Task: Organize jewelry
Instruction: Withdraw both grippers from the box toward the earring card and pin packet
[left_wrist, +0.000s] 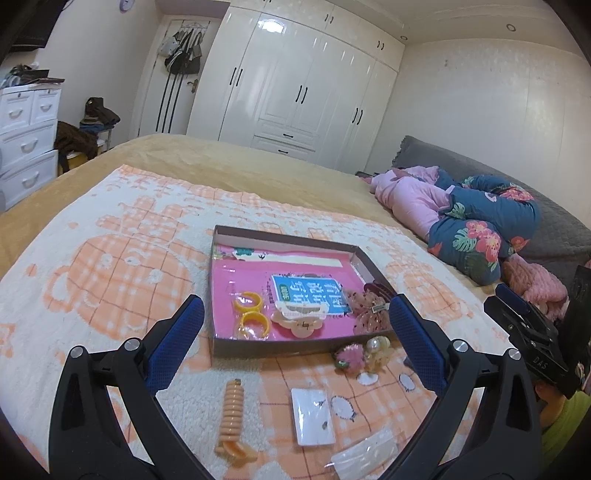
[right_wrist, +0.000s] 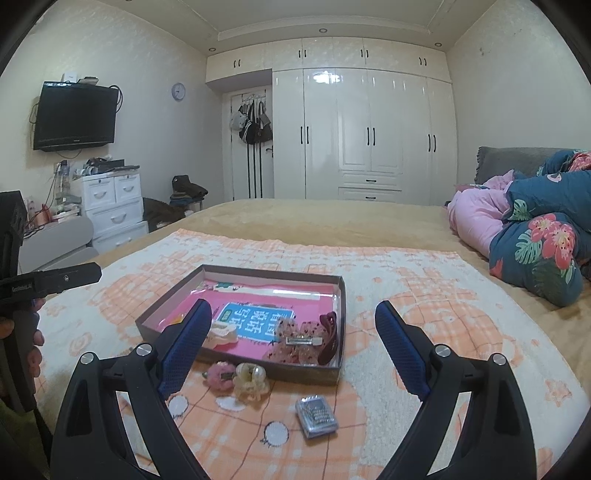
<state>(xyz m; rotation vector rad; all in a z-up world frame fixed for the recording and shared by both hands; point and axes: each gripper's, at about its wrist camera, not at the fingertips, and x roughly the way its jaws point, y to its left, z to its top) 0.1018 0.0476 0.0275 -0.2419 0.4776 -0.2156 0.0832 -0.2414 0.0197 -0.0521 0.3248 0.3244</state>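
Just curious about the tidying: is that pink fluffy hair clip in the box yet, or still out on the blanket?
Still out. The pink fluffy clip lies on the blanket just outside the box's near wall, beside a cream claw clip.

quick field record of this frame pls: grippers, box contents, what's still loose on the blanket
left gripper: open, empty
right gripper: open, empty
box: open, shallow, on blanket
in box: two yellow cuffs, pale claw clip, dotted bow clip, dark red claw clip
loose, near box front: pink fuzzy clip, cream pearl claw clip
loose, nearer: peach spiral tie, white earring card, small clear packet
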